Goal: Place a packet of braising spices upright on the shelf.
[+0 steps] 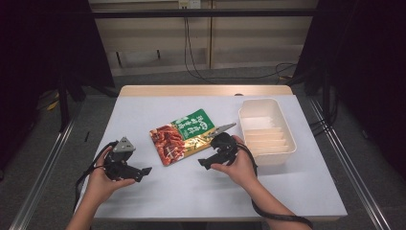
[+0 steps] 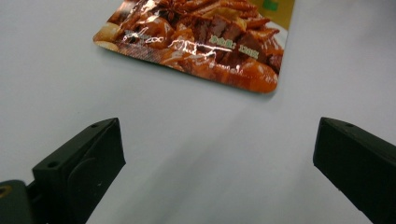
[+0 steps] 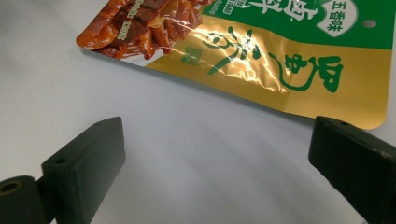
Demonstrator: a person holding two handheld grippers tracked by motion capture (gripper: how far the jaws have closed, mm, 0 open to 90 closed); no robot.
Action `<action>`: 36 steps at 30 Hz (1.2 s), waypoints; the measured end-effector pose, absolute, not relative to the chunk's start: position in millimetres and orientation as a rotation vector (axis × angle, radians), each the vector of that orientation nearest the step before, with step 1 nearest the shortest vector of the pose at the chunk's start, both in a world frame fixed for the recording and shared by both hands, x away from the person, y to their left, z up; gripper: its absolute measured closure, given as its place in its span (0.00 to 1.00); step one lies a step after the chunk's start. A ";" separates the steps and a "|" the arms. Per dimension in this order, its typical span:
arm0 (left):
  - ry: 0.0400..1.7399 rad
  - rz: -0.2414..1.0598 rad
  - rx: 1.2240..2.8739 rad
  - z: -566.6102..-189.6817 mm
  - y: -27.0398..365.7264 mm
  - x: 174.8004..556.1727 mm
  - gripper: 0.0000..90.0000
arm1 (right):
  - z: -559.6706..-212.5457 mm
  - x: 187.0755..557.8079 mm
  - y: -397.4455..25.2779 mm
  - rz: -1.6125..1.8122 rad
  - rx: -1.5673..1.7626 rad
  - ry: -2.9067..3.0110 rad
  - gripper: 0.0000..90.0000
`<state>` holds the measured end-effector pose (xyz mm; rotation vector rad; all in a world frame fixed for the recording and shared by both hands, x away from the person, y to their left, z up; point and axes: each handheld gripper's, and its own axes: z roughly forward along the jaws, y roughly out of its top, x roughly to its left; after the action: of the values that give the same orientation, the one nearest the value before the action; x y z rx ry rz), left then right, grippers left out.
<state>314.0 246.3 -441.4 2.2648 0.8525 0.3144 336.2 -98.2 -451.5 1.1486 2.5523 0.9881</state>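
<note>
Snack pouch [image 1: 183, 135] is seen lying flat near the middle of the white table [image 1: 158, 201], its red pictured end turned toward the person and its green and gold end turned away, toward the far right. A white plastic tray [image 1: 282, 125] is set to the right of the pouch, close to it but apart. The left gripper [image 1: 143, 171] is held in the person's left hand [image 1: 103, 184] at the near left of the table, pointed toward the pouch and kept clear of it; in the left gripper view its jaws are spread wide with bare table between them, and the red corner of the snack pouch [image 2: 201, 42] is seen ahead of them, untouched. The right gripper [image 1: 203, 163] is held in the right hand [image 1: 242, 168] just beside the pouch's near right edge; in the right gripper view its jaws are likewise held wide apart and nothing is gripped, with the gold and green end of the snack pouch [image 3: 261, 56] lying just beyond the tips. Whether the right-hand jaw touches the gold edge cannot be told.
</note>
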 end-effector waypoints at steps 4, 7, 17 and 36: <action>0.846 0.308 2.257 -439.8 249.8 312.2 0.02 | -448.6 344.4 -98.0 0.989 1.165 2.560 0.04; 0.852 0.308 2.238 -438.5 250.9 310.9 0.02 | -445.2 354.0 -94.3 0.980 1.183 2.555 0.04; 0.854 0.323 2.218 -435.5 256.6 308.1 0.03 | -442.2 380.7 -88.3 0.995 1.254 2.548 0.06; 0.845 0.322 2.204 -432.7 258.3 306.4 0.03 | -448.6 433.8 -87.4 0.899 1.353 2.530 0.07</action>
<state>306.4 258.3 -432.7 2.2037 0.8446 0.3218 433.8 -87.4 -448.6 1.3526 2.5295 0.8988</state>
